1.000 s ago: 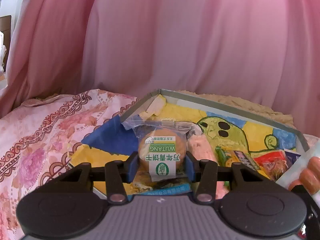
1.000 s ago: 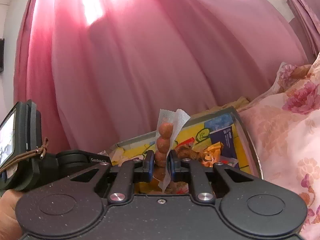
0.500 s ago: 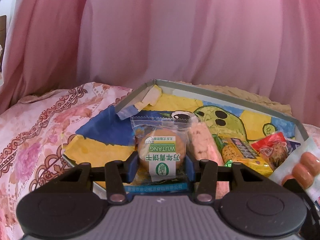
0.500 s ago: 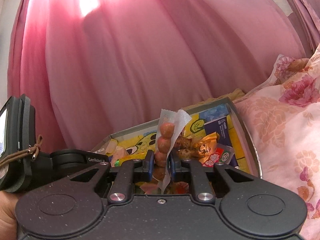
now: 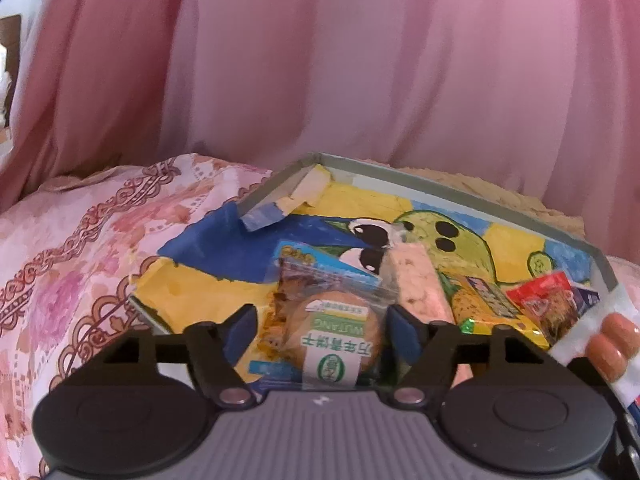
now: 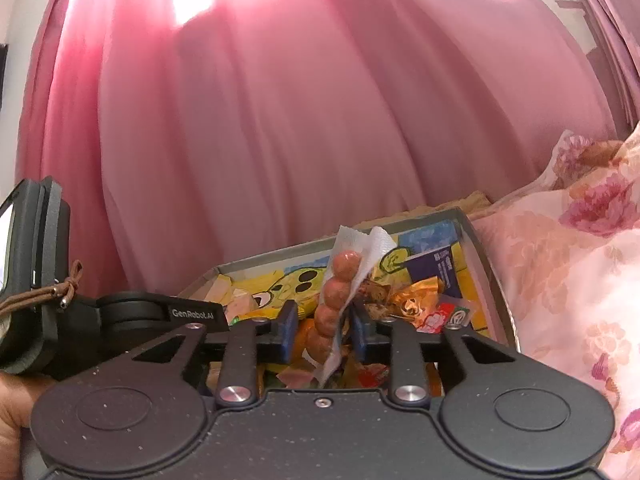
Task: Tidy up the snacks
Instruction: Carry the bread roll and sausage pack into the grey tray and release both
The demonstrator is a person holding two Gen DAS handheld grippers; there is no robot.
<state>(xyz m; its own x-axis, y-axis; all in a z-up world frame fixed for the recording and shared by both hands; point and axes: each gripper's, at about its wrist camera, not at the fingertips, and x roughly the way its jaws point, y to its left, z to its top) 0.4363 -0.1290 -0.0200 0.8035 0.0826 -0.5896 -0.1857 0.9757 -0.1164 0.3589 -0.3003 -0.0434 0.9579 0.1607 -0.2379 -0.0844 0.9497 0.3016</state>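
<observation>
Left gripper (image 5: pixel 320 330) has opened, apparently releasing the cake packet (image 5: pixel 334 340).

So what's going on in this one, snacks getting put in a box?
A person works two handheld claws over a shallow cartoon-printed box on a floral bedspread. The left claw is open around a wrapped round pastry that lies on other packets. The right claw holds a packet of sausage balls upright above the box, its pads close on either side.

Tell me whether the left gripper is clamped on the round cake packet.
No: the left gripper stands open, its fingers apart from the cake packet lying in the tray.
</observation>
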